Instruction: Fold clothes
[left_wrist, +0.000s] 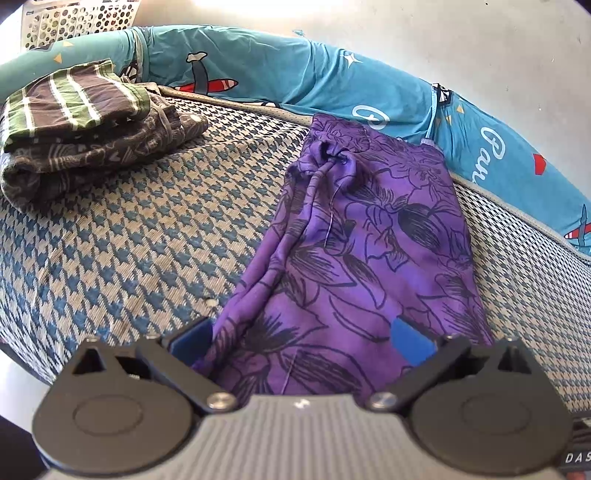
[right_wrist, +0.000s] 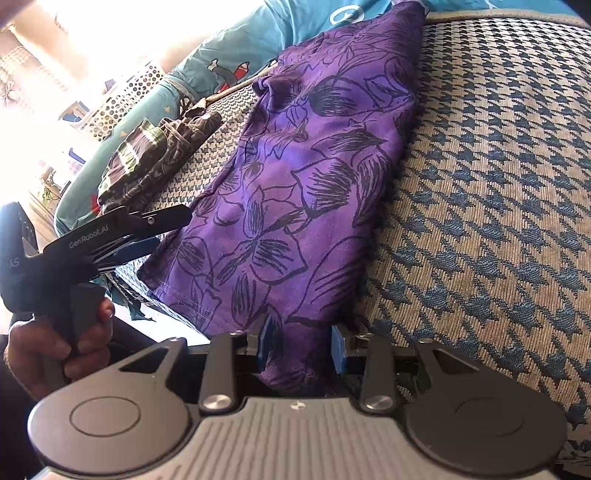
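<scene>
At the far left of the left wrist view, a white perforated basket (left_wrist: 77, 20) stands behind a teal printed sheet (left_wrist: 258, 70) that runs along the back edge of the bed. In front of it, a small stack of folded clothes (left_wrist: 85, 125) sits on the blue-and-tan houndstooth mattress (left_wrist: 140, 236), a green-striped piece on top of a brown patterned one.

To the right of the stack and well apart from it, the purple flowered garment (left_wrist: 354, 243) lies lengthwise on the mattress, its gathered far end touching the teal sheet. Its near end reaches in between the blue pads of the left tool (left_wrist: 303, 341), which stand wide apart with loose cloth between them and no pinch on it.

In the right wrist view, a hand (right_wrist: 55, 343) at the lower left holds the left tool's handle, and that tool points toward the near-left edge of the garment (right_wrist: 295, 184). Further right, the right tool (right_wrist: 301, 349) has its blue pads drawn close together on a bunched fold at the garment's near end, clamped on the cloth. Bare houndstooth mattress (right_wrist: 498, 184) fills the right side.
</scene>
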